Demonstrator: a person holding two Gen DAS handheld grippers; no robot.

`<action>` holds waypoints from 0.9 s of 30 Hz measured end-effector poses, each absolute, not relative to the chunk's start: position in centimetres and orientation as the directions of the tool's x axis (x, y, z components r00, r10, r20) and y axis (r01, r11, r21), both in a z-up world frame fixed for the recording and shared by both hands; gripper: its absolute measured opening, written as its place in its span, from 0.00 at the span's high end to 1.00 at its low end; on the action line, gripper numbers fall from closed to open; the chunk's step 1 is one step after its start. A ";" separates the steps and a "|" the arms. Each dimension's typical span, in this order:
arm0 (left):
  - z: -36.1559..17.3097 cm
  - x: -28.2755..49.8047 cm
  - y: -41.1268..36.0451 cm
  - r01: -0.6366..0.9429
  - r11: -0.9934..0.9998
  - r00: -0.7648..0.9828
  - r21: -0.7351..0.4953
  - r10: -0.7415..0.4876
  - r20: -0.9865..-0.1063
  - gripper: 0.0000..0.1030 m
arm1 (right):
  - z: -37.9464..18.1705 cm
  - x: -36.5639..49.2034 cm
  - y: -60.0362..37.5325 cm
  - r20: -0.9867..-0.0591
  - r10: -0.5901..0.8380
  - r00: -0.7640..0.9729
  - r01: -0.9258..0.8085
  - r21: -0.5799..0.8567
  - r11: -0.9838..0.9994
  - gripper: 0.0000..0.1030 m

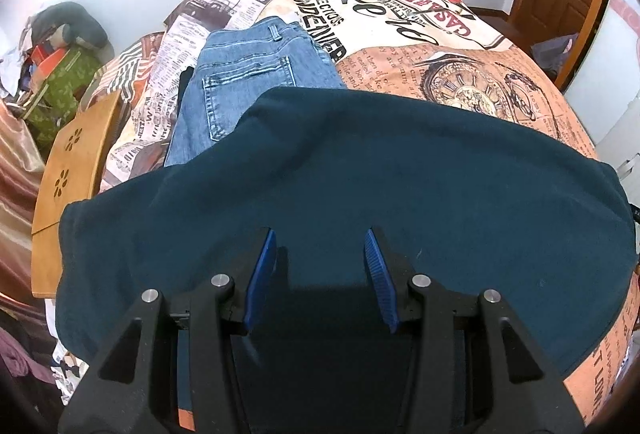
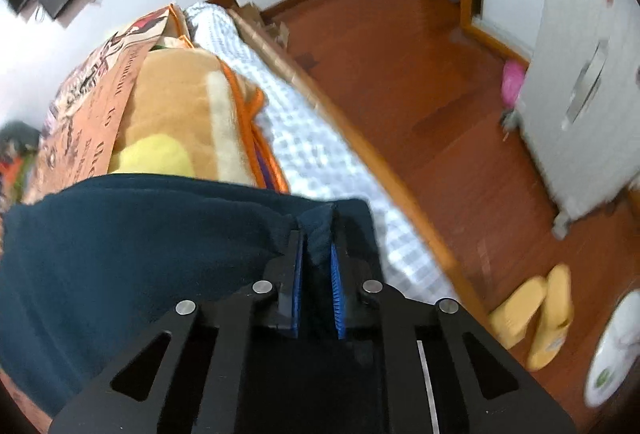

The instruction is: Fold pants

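Observation:
Dark teal pants (image 1: 360, 170) lie spread across the printed bedspread (image 1: 460, 46) in the left wrist view. My left gripper (image 1: 320, 238) is open just above the teal cloth and holds nothing. In the right wrist view my right gripper (image 2: 318, 234) is shut on a bunched edge of the teal pants (image 2: 120, 254) near the bed's side. Folded blue jeans (image 1: 248, 74) lie beyond the teal pants, partly covered by them.
A wooden board (image 1: 68, 178) sits left of the bed, with clutter (image 1: 52, 74) behind it. A folded orange-yellow blanket (image 2: 180, 114) and checked sheet (image 2: 320, 162) lie on the bed's edge. The wooden floor (image 2: 420, 74) holds yellow slippers (image 2: 536, 314) and a white cabinet (image 2: 580, 94).

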State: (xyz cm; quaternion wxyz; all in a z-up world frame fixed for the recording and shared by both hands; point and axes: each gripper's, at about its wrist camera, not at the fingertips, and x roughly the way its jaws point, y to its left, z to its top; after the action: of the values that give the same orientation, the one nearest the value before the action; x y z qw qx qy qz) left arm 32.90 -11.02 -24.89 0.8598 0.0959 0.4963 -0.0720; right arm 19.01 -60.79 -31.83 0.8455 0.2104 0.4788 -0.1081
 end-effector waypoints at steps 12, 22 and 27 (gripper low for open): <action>-24.2 32.5 -9.5 0.207 0.977 0.498 0.055 -0.057 -0.865 0.55 | -32.9 21.3 -60.9 -0.870 -0.189 0.456 0.393 0.007 0.919 0.86; -26.6 31.1 -7.8 0.205 0.978 0.455 -0.020 -0.113 -0.883 0.43 | -28.5 20.6 -59.5 -0.903 -0.148 0.403 0.374 0.014 0.927 0.66; -24.5 30.2 -5.3 0.185 0.983 0.507 0.009 -0.088 -0.858 0.43 | -22.8 21.4 -53.6 -0.851 -0.070 0.521 0.238 0.066 0.969 0.58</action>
State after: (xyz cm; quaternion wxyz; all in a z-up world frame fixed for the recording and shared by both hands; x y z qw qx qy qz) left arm 30.21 -5.27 -24.47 0.8666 0.0495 0.4903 -0.0787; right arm 21.40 -53.60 -22.84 0.8676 0.0873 0.4814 -0.0889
